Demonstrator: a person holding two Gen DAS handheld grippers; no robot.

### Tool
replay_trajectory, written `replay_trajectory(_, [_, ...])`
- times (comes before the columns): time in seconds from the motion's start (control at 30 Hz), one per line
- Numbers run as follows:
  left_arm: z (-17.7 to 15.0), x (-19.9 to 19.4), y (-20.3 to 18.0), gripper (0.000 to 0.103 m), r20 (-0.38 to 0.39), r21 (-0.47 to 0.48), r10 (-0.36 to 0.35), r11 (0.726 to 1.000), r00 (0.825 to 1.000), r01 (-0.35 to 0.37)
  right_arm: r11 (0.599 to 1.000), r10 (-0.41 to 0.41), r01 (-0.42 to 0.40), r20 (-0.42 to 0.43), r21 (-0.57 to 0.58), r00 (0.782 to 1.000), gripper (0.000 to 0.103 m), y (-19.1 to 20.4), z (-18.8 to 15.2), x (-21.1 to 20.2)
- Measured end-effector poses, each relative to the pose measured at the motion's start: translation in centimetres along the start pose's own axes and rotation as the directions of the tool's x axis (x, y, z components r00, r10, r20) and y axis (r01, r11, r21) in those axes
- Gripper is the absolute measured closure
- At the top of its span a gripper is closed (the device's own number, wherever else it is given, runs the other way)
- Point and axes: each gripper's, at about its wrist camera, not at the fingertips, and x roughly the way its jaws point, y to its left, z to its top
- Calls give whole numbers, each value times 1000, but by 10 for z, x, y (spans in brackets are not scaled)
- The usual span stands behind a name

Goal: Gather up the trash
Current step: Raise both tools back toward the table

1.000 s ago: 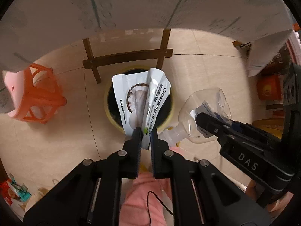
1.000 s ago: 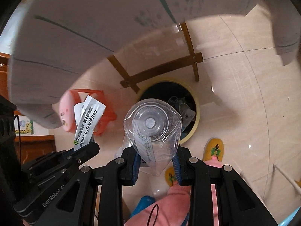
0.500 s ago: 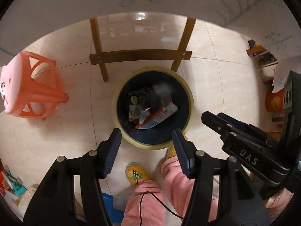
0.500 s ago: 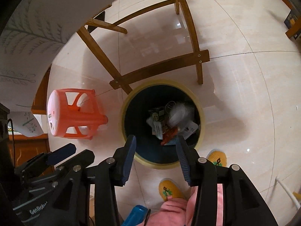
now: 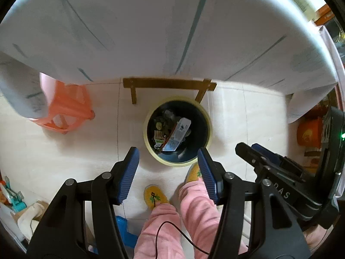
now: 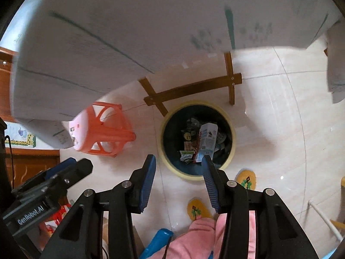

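The left tool and the right tool were both seen parted about halfway, pointing steeply down over the floor, with nothing between the blue pads of either. Neither set of jaws was shown pressing on anything.

The trash was found inside the round bin, which stood on the tiled floor at about twelve o'clock from both tools, just in front of a wooden frame. A white-and-blue pouch lay uppermost, tilted, on a heap of smaller crumpled wrappers.

The pieces were judged to be light, thin and limp: glossy film that would slip and fold rather than hold its shape. A flat sealed edge or a corner was judged the surest place to be pinched, with the pads closed nearly fully. An orange stool stood at nine o'clock from the bin. The cloth-covered counter filled the upper field, and whether more trash remained on it could not be told.
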Motion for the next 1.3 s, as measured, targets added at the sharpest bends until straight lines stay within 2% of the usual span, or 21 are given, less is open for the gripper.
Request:
replay_trajectory(0.17, [-2,-67,-2,50,46,-14,-15,1000,999,16,999,8,-6,38,-51,999,55,30,-2,-69])
replay_trajectory(0.4, [-11,-162,-9,50,129,26,-28,999,991,25,990,7,12,131,-143,991,48,69,-6,-167])
replay_trajectory(0.57, [-17,-214,-13,50,200,68,-30,998,979,17,983,2,35,203,-181,979,40,90,-6,-229])
replay_trajectory(0.63, [-18,-235,-13,50,245,87,-28,996,969,7,980,-2,50,239,-193,971,38,96,-7,-251])
replay_trajectory(0.77, [-18,-262,-9,50,301,99,-34,995,953,5,977,-9,72,295,-201,955,35,104,-8,-289])
replay_trajectory(0.97, [-8,-292,0,50,361,89,-59,996,931,28,971,-5,91,364,-221,931,35,117,-4,-316])
replay_trajectory(1.13, [10,-309,4,50,398,81,-67,996,915,38,964,5,109,422,-244,907,35,130,22,-346])
replay_trajectory(1.3, [34,-317,-1,49,414,65,-76,996,907,53,960,14,116,453,-257,892,35,136,57,-366])
